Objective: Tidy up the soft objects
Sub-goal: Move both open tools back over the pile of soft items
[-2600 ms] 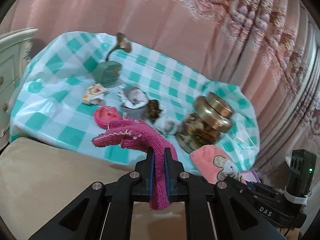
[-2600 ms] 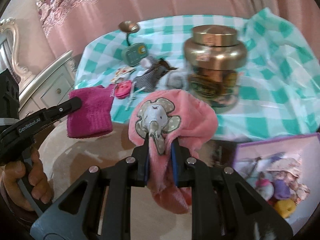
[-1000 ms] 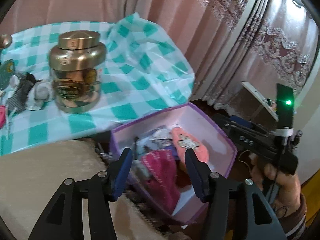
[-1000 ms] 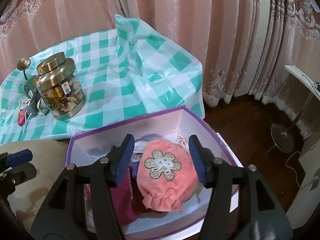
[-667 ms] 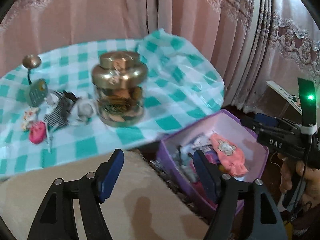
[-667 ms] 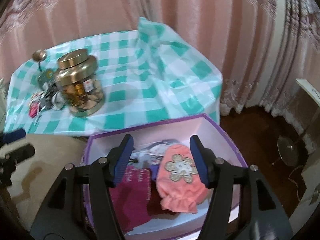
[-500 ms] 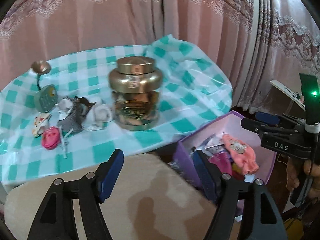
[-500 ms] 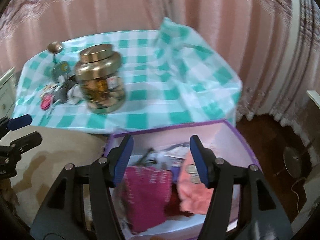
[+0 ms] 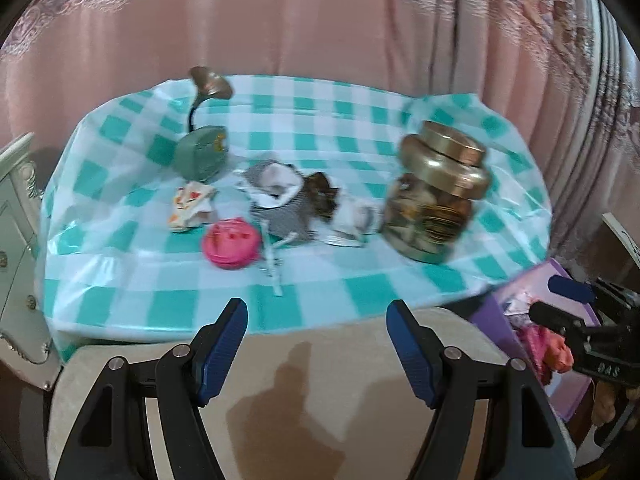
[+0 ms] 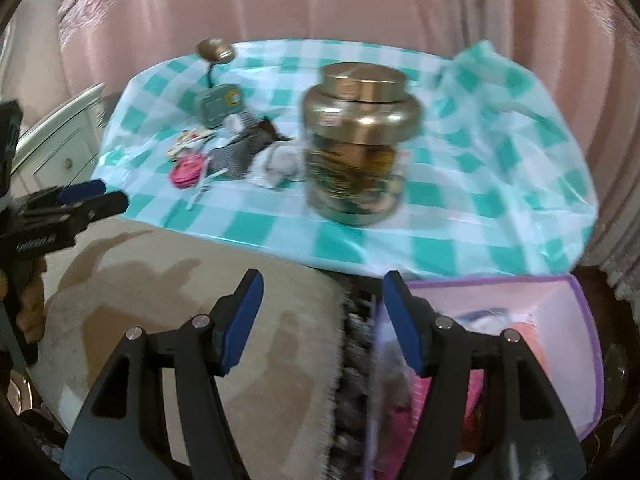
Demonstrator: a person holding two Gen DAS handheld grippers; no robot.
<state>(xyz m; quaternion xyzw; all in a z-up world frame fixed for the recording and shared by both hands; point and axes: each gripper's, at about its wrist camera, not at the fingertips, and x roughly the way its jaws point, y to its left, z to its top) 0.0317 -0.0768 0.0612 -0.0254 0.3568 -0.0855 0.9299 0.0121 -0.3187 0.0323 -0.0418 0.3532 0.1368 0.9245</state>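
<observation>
Both my left gripper (image 9: pixel 316 344) and right gripper (image 10: pixel 323 318) now hang spread and empty over the beige cushion (image 9: pixel 304 400), having swung back from the purple box (image 10: pixel 560 308), where the magenta glove (image 10: pixel 396 416) and pink hat (image 10: pixel 532 334) lie, blurred. Beyond, on the checked tablecloth (image 9: pixel 360 120), I count one gold-lidded jar (image 9: pixel 436 192), one pink round pouch (image 9: pixel 230 243), one striped cloth (image 9: pixel 280 200) and perhaps two small soft pieces.
</observation>
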